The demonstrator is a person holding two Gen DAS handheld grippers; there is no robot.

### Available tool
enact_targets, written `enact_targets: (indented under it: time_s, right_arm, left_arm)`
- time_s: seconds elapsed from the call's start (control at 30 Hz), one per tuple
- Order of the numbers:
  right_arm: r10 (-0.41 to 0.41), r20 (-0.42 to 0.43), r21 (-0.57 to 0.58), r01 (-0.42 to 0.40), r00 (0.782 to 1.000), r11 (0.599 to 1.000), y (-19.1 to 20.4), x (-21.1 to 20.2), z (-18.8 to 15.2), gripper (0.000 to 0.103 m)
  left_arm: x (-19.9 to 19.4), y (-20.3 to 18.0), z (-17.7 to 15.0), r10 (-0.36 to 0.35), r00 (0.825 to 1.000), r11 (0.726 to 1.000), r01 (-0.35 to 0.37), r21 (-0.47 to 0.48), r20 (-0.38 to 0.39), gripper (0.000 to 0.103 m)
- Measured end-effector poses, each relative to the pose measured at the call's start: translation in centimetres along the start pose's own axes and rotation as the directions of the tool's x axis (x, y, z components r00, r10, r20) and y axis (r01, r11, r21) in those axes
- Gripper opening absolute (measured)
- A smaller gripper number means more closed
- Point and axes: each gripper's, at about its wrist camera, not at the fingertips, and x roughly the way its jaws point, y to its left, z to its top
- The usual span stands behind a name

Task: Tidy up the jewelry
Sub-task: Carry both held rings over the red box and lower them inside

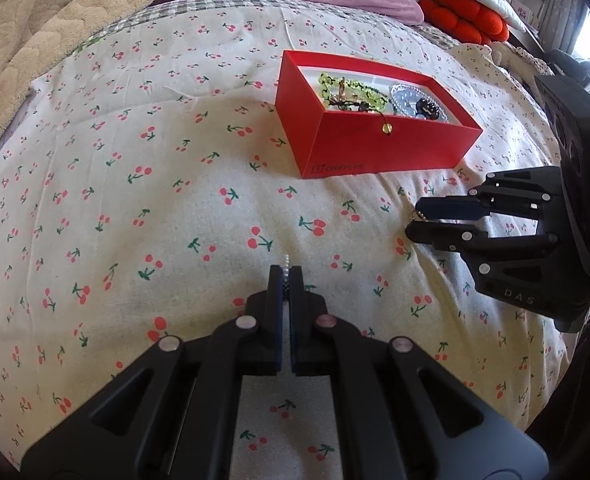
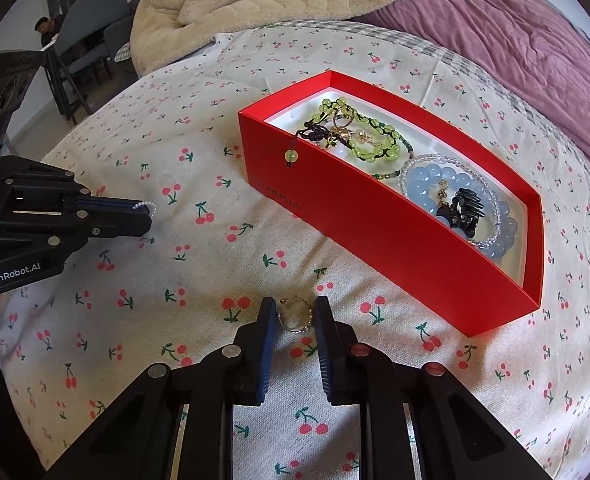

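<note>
Your right gripper sits at the near edge, its jaws parted with a thin gold ring-shaped piece lying on the bed between them; whether the tips touch it is hard to tell. Just beyond, to the right, the red box stands open on the cherry-print cover. Inside it you have green bead bracelets at the far end and a pale blue bead bracelet with a black piece at the near end. One green bead hangs over the box's wall. At the left, your left gripper has its jaws closed on a small pearl strand.
</note>
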Motion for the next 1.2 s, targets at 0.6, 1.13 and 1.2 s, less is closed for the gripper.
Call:
enact_targets:
  time_s: [0.6,1.13,1.2]
  right_arm:
    - [0.023,0.042,0.036,-0.024,0.999,0.999,-0.1,-3.9,1.0,0.019]
    - [-0.012,0.156,0.208,-0.021,0.988,0.978,-5.7,-7.3,3.7,0.019]
    - [-0.014,0.154,0.230,-0.022,0.988,0.973,-6.4,-7.1,3.8,0.019]
  left_arm:
    - [-2.2,-1.0,2.1,-0.038,0.998,0.999,0.038,-0.007,0.053,0.003]
    - [-3.7,-3.4,7.0,-0.082,0.984,0.995,0.089,-0.038,0.161,0.003]
    - [-3.3,-3.8,7.6,-0.090,0.982,0.994,0.098,-0.038,0.163,0.003]
